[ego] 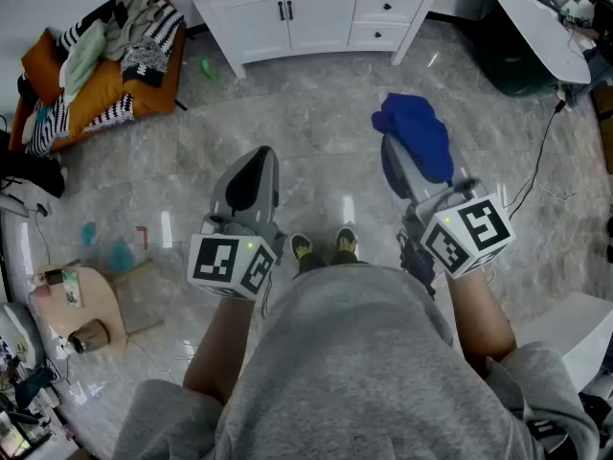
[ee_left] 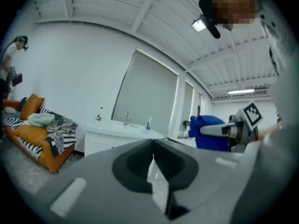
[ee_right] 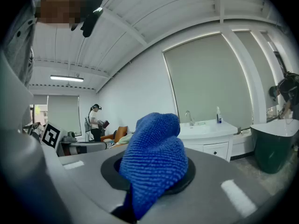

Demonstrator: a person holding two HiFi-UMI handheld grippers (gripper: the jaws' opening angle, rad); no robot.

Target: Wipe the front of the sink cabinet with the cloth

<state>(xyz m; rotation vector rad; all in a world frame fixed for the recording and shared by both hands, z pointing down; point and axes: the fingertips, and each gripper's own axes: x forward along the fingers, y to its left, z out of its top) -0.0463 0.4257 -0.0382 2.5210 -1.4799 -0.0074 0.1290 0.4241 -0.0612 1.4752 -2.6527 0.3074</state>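
Right gripper (ego: 407, 166): jaws pinching the blue microfibre cloth (ego: 418, 130). The cloth bunches up over the jaw tips and hangs past them, so the soft bulk leads, which I judge a sensible hold for pressing it flat on a panel.

Left gripper (ego: 255, 161): jaws pressed together, nothing between them. It is level with the right gripper and just beside it, apparently idle.

Sink cabinet (ego: 316, 15): white, with two doors and two drawers, straight ahead of both grippers and well apart from them. The cloth is not touching it. Wiping is not yet begun; my reading is that the approach comes first.

Surroundings:
- Orange sofa (ego: 91, 75) heaped with clothes, ahead and far left of the left gripper.
- Small green object (ego: 206, 66) on the floor by the cabinet's left foot, ahead of the left gripper; a possible trip point.
- Dark green bin (ee_right: 273, 148) and a black cable (ego: 538, 156), to the right of the right gripper and off the direct line.
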